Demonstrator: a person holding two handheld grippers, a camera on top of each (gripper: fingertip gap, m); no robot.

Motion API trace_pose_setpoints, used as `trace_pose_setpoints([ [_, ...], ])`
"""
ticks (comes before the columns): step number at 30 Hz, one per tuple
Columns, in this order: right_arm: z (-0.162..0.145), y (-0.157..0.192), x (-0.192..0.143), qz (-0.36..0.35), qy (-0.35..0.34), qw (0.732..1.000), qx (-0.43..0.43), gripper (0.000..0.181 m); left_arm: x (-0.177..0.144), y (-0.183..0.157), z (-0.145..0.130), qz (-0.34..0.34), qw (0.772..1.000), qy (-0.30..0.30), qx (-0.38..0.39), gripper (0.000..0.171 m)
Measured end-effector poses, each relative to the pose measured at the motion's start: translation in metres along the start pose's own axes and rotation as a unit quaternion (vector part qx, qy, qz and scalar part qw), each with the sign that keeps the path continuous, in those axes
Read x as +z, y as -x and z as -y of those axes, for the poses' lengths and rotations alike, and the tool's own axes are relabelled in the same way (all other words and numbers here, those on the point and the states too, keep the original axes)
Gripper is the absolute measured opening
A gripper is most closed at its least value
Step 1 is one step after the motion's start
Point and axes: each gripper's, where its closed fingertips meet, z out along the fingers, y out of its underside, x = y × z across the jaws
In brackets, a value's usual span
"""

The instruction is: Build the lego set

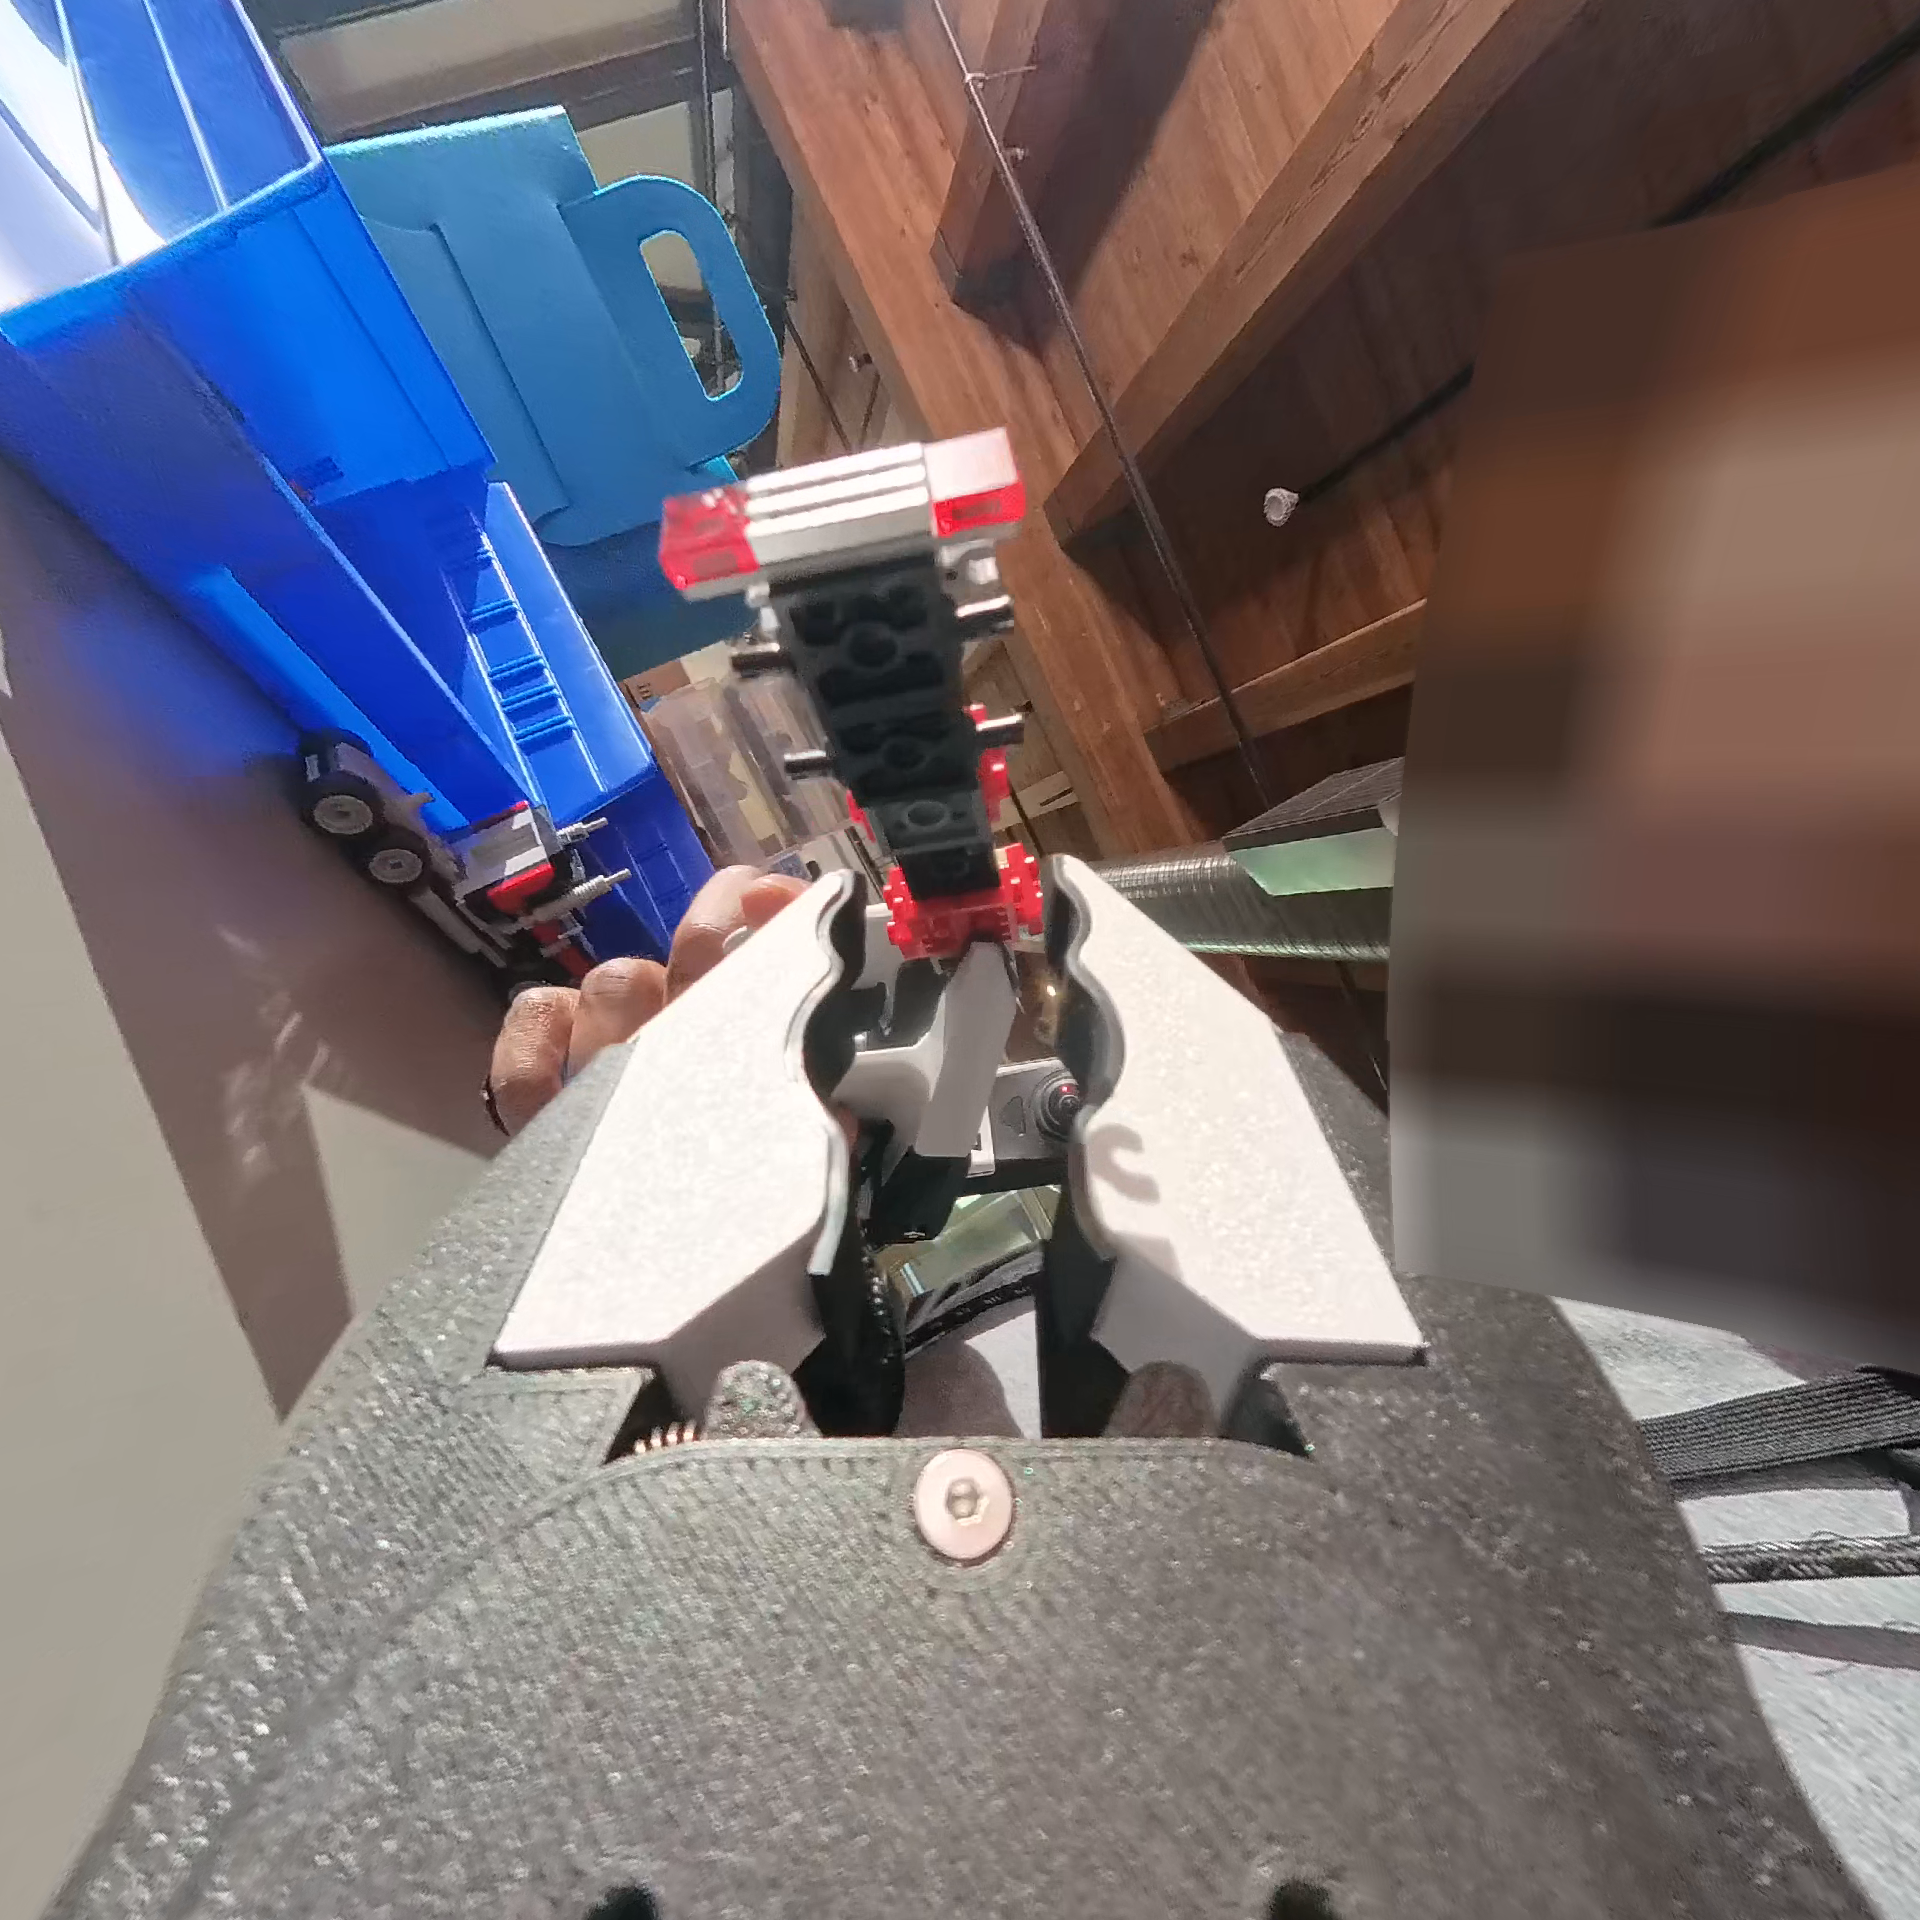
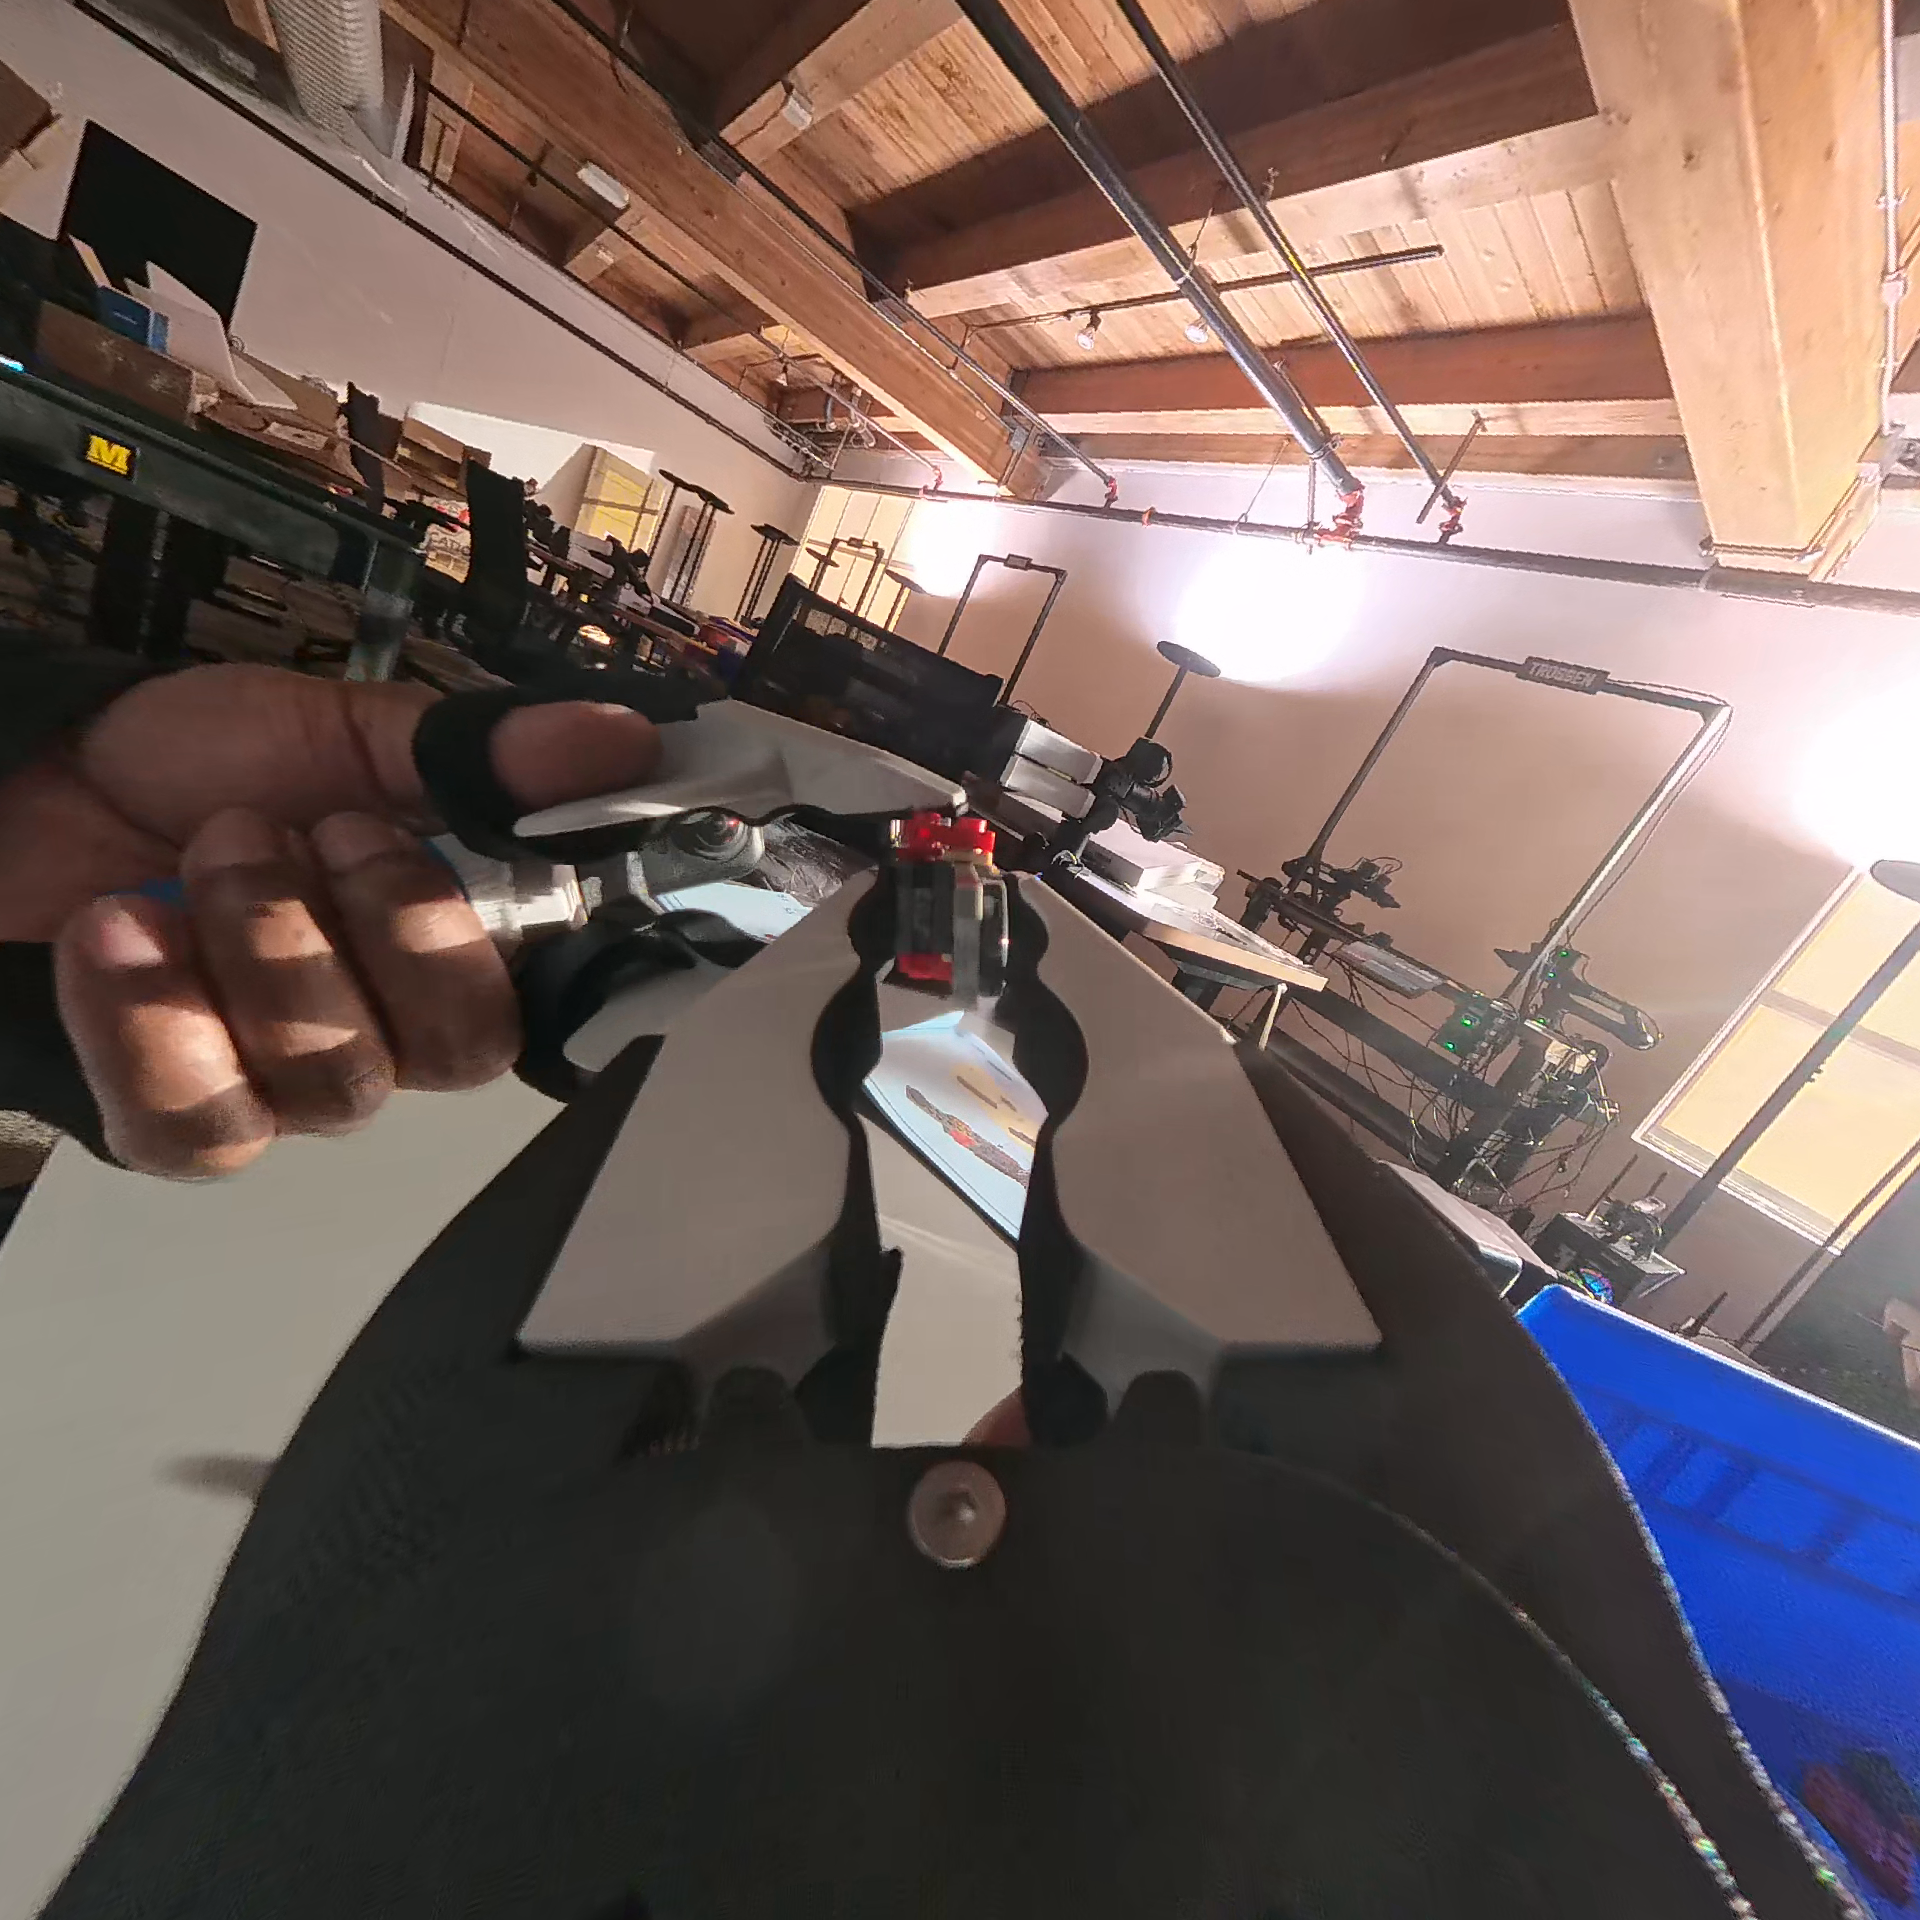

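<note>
Fingertips of the left gripper (image 1: 951, 914) and right gripper (image 2: 935, 920) pinch one lego assembly (image 1: 883, 665), its red base half hidden between them.

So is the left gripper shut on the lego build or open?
Shut on it. The left gripper has its fingers pinching the red end of the lego build, held in the air.

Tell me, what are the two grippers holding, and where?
Both pinch one long black lego chassis at its red end: left gripper from one side, right gripper from the other. Its grey-and-red bumper end sticks out free.
</note>
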Motion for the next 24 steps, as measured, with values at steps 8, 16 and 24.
trace_pose_setpoints([
  [8,0.0001,0.0008,0.0001,-0.002,0.003,1.000,-0.007,0.022,-0.0005,-0.0001,-0.0009,-0.010,1.000,-0.001,-0.018,0.035],
  [16,0.0016,0.0002,-0.0006,-0.005,0.001,1.000,-0.007,0.022,-0.0001,-0.0003,-0.0024,-0.035,0.999,-0.007,-0.039,0.039],
  [24,0.0013,0.0043,0.0000,0.000,0.002,1.000,-0.019,0.022,-0.0003,-0.0024,-0.0072,-0.048,0.999,-0.004,-0.022,0.034],
])
